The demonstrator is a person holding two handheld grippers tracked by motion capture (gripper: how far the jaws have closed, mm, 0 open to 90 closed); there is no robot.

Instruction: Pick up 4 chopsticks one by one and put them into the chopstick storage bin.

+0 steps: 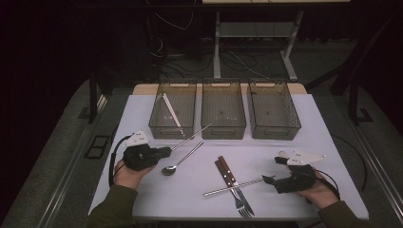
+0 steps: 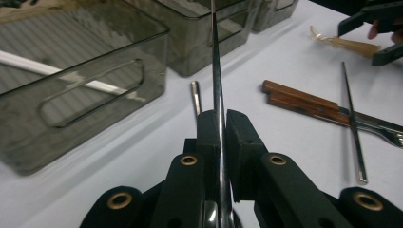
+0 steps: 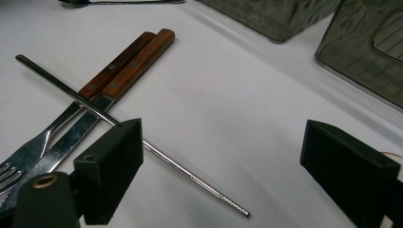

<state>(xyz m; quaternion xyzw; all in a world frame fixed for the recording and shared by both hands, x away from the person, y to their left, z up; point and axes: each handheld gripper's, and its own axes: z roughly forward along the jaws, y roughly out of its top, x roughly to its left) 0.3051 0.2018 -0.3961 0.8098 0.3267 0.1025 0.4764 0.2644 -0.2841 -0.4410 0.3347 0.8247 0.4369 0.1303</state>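
Carrying everything on a white table [image 1: 142, 190]: three smoky clear bins [image 1: 223, 111] sitting in a row along the far edge, a spoon [image 1: 179, 159] lying near the left, a wooden-handled fork [image 1: 227, 183] and knife [image 1: 237, 183] lying side by side at the middle, a metal chopstick [image 1: 233, 187] lying across them.

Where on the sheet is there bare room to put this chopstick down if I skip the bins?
Bare sheet lies left of the spoon, and between the right bin and the right claw. The front middle is crowded: knife, fork and a second chopstick cross there. The left claw holds yours.
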